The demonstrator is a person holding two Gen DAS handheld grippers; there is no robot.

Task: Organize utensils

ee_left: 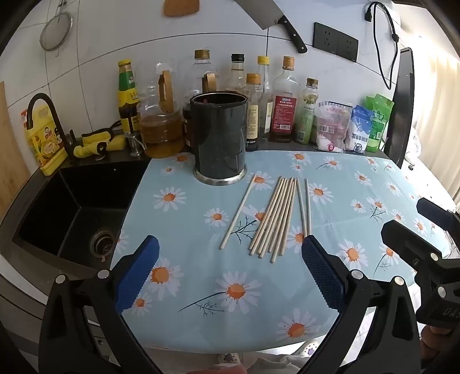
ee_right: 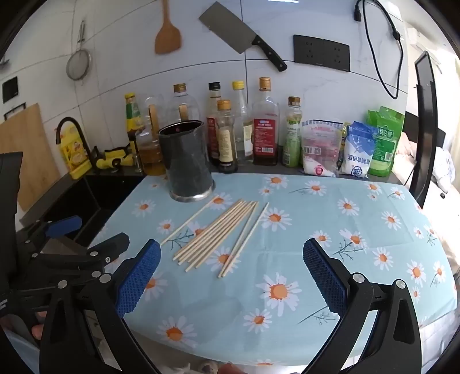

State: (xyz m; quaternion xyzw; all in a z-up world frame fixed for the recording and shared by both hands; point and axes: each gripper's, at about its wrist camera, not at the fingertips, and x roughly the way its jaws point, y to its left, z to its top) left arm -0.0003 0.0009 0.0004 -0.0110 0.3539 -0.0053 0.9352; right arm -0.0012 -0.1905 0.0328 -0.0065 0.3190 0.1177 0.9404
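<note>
The wooden chopsticks [ee_left: 276,215] lie flat on the daisy-print tablecloth [ee_left: 201,287], in the middle of the left wrist view and a little left of centre in the right wrist view [ee_right: 218,233]. Most of them form a loose bundle with their far ends fanned close together; one single stick [ee_left: 238,211] lies apart on the left of the bundle, and a pair lies just to its right. Just above the sticks, toward the upper middle of the frame, stands the dark cylindrical holder [ee_left: 219,138] with a metal foot ring, upright on the cloth, its mouth open; the single stick's far end comes near its base. Behind the holder a row of bottles [ee_left: 283,100] runs along the white tiled wall, with bags of seasoning [ee_left: 358,128] at the right end. On the wall above hang a cleaver [ee_left: 270,20], a wooden spatula [ee_right: 167,31] and a strainer [ee_left: 56,28], with a dark socket plate [ee_left: 335,38] toward the upper right. A black sink [ee_left: 72,213] with a curved tap fills the left side of the left wrist view. The left gripper [ee_left: 230,276] is low in its frame, its blue-padded jaws spread wide with nothing between them, above the near ends of the sticks without touching. The right gripper [ee_right: 231,276] is likewise released and empty, its jaws wide over the cloth just below the sticks.
</note>
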